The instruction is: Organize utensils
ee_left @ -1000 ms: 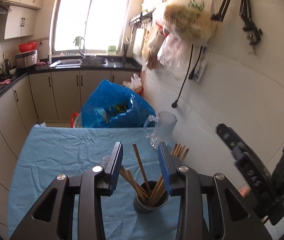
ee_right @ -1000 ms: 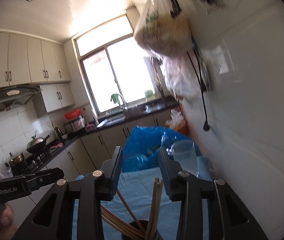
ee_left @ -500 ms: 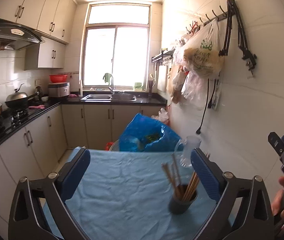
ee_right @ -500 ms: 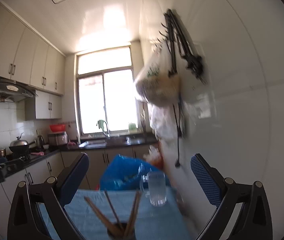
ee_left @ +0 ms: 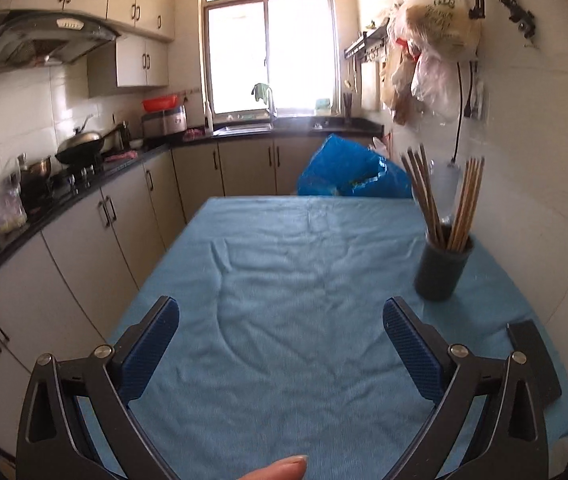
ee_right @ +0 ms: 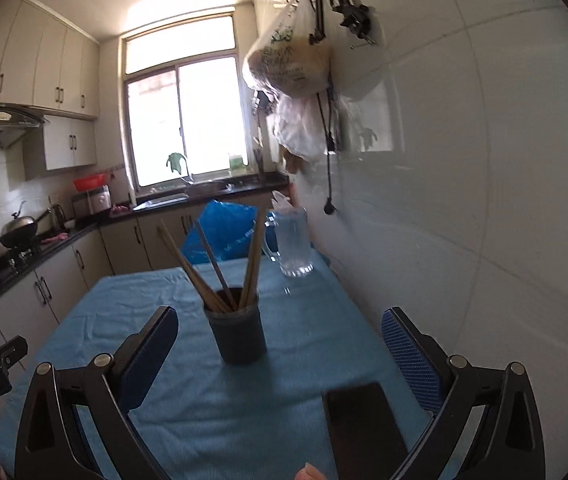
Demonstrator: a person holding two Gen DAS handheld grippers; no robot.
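Note:
A dark cup (ee_left: 443,268) holding several wooden chopsticks (ee_left: 467,204) stands upright on the blue cloth (ee_left: 295,280), near the right wall. It also shows in the right wrist view (ee_right: 239,334), with the chopsticks (ee_right: 252,256) fanned out. My left gripper (ee_left: 280,344) is open and empty, well back and left of the cup. My right gripper (ee_right: 280,348) is open and empty, just in front of the cup with the jaws wide apart.
A black phone (ee_right: 363,428) lies on the cloth near the front right. A clear glass mug (ee_right: 293,242) and a blue plastic bag (ee_right: 224,232) sit at the table's far end. Kitchen counters (ee_left: 84,176) run along the left; a tiled wall (ee_right: 463,200) is on the right.
Both grippers opened wide and pulled back from the chopstick cup. The chopsticks now stand in the cup with nothing holding them.

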